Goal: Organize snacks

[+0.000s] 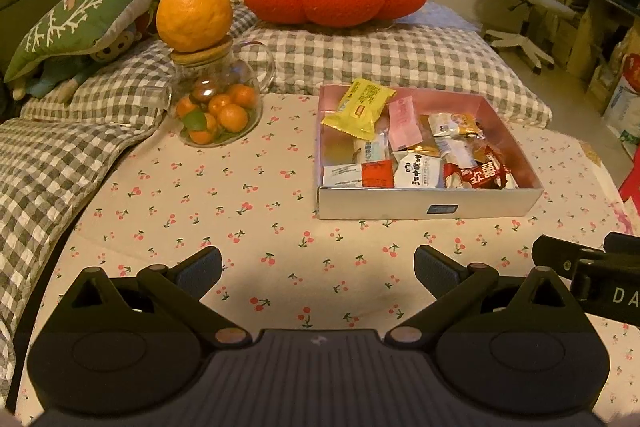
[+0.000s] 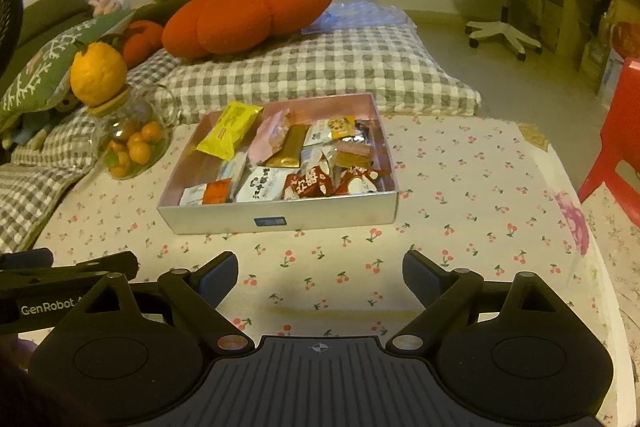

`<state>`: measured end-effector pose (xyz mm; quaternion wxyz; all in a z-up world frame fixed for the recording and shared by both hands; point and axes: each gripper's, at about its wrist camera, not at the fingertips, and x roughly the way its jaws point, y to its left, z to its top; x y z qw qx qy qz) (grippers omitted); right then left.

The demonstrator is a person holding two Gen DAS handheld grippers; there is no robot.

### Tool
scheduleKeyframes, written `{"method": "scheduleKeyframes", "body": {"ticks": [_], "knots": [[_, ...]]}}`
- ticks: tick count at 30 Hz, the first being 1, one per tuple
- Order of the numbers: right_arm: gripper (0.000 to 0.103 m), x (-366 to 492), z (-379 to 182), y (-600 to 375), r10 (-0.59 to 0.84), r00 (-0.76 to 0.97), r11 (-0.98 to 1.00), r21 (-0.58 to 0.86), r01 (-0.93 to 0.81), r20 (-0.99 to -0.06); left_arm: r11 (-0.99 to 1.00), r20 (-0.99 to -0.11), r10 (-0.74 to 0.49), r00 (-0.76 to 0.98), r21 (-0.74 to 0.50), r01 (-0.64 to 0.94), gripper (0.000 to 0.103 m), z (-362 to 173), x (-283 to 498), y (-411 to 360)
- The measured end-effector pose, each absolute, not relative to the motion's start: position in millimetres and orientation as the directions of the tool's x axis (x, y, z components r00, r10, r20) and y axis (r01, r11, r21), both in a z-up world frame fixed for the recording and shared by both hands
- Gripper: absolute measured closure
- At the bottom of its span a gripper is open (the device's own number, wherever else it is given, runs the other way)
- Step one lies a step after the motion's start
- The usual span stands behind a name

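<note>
1. Glass jar (image 1: 216,107) with small oranges inside stands at the far left of the cherry-print table (image 1: 248,211), a large orange (image 1: 194,13) sitting on its cork lid.
2. Left gripper (image 1: 318,273) hovers low over the cloth at the near edge, its jaws spread wide and holding nothing.
3. Box (image 1: 428,205), silver outside and pink inside, sits right of the jar and well apart from it; wrapped snacks (image 1: 416,163) are heaped inside, a yellow packet (image 1: 358,109) leaning at its far-left corner.
4. Right gripper (image 2: 320,277) hangs near the table's front, short of the box, jaws also wide and empty.
5. Red chair (image 2: 616,147) stands beside the table's right edge.
</note>
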<state>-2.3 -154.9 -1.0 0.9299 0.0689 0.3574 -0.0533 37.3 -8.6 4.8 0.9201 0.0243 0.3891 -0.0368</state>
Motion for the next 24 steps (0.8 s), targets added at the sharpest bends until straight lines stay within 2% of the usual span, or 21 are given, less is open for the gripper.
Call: {"method": "scheduleKeyframes", "body": {"ticks": [24], "knots": [[0.011,-1.0,-1.3,-153.6,-0.056,0.742,0.985,0.084,0.151,-0.668,0.997,-0.715,-0.039,0.698,0.020,0.076,0.000,5.8,37.6,-6.1]]}}
